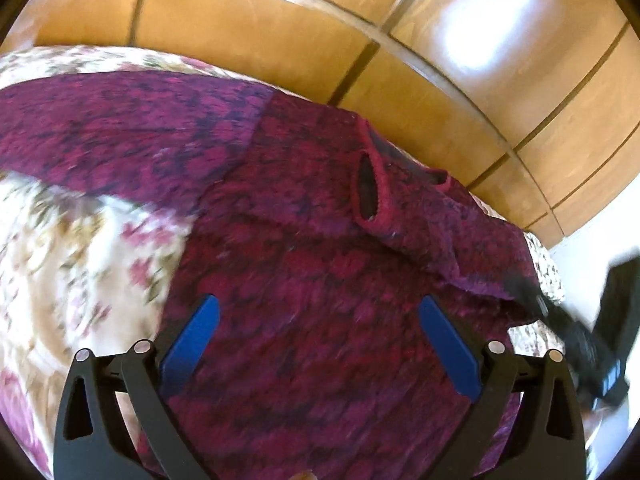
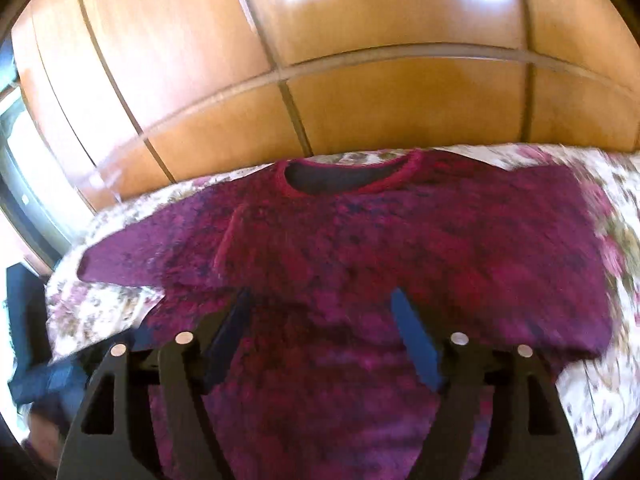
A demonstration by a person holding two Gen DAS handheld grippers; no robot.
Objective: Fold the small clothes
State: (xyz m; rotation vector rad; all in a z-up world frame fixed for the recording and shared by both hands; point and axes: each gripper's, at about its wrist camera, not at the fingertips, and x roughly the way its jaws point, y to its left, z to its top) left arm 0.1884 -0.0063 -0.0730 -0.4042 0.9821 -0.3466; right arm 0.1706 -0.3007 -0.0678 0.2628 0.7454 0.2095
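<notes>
Lying spread on the floral-print bed cover (image 2: 600,420), the fuzzy magenta-and-crimson knit sweater (image 2: 360,240) runs lengthwise away from both grippers, its round red-trimmed neckline (image 2: 348,178) at the far end near the glossy wooden wardrobe doors (image 2: 320,40). Right gripper (image 2: 320,312) and left gripper (image 1: 318,316) both hover over the body with jaws spread wide, holding nothing. One sleeve (image 2: 128,256) stretches out leftward in the right view, likely the first fold. Nothing blocks either reach.

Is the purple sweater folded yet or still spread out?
Mostly spread: the sweater lies flat on the floral bedspread, neckline showing and one sleeve stretched out. The other sleeve looks folded in.
</notes>
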